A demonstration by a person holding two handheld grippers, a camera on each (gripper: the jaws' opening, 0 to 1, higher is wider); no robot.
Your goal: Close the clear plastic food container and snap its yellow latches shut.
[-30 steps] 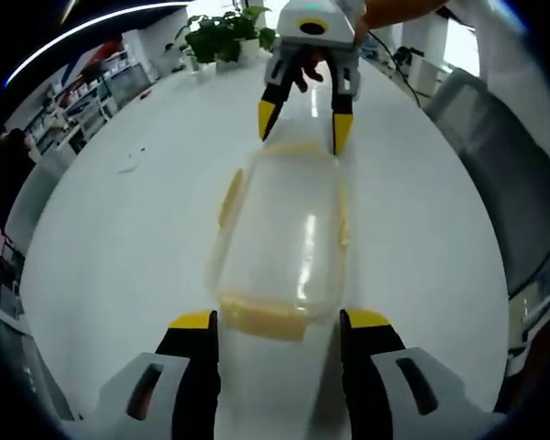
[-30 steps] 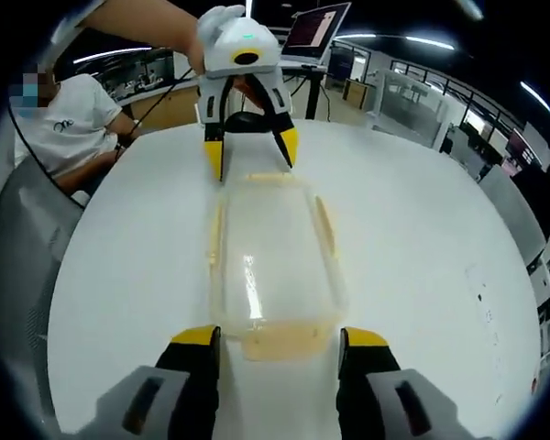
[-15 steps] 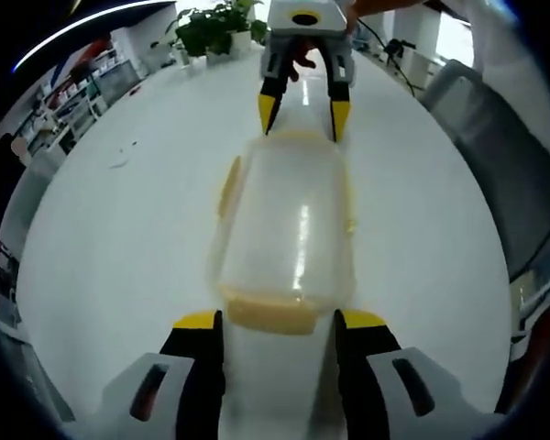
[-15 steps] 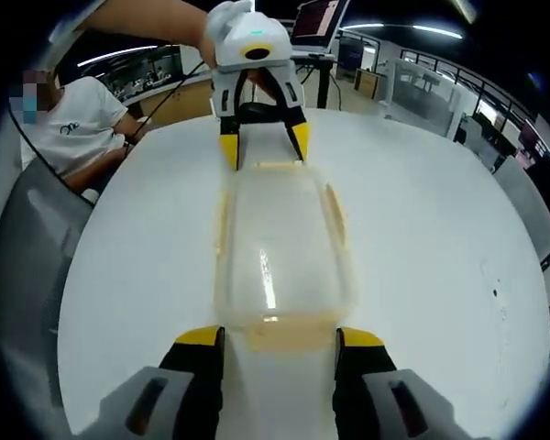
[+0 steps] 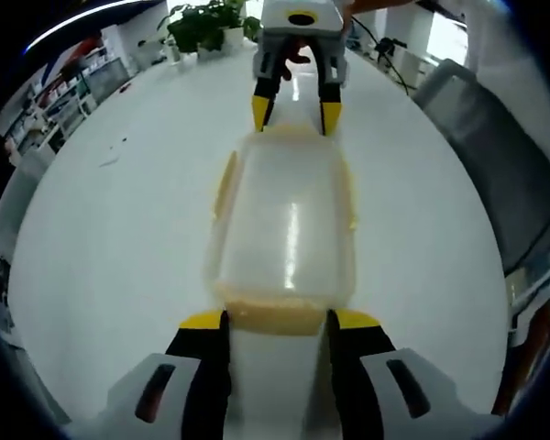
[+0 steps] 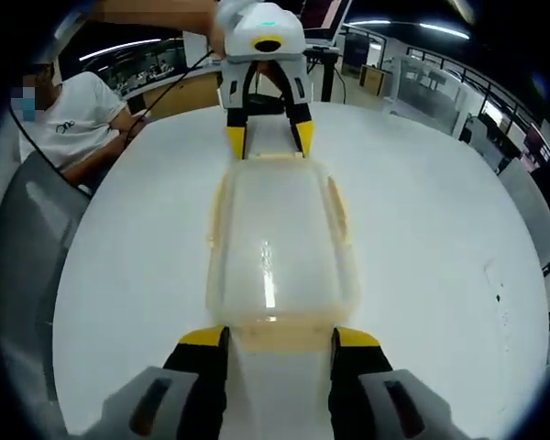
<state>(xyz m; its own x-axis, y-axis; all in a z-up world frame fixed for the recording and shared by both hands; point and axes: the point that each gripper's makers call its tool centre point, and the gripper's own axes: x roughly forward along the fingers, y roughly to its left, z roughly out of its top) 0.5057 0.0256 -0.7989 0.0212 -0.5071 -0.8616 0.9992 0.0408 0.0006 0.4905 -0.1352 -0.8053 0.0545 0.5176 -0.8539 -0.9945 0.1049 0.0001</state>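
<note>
The clear plastic container [image 5: 284, 220] lies lengthwise on the white table [image 5: 119, 247], its lid on top. It has yellow latches along its sides [image 5: 225, 183] and at both ends. My left gripper [image 5: 277, 323] is open, and the near end latch [image 5: 270, 312] sits between its yellow tips. My right gripper [image 5: 289, 115] is open at the far end, with its tips at the far latch. In the right gripper view the container [image 6: 275, 238] runs from my right gripper [image 6: 279, 337] to the left gripper [image 6: 266, 142]. The near latch [image 6: 280, 332] lies between the right jaws.
A grey chair [image 5: 495, 156] stands at the table's right edge in the left gripper view. Potted plants [image 5: 202, 23] stand at the far end. In the right gripper view a seated person in a white shirt [image 6: 60, 115] is at the left, beside a grey chair back [image 6: 18, 266].
Both grippers have moved in along the table toward the container's ends. The end latches now sit between or at the jaw tips. The container has not moved.
</note>
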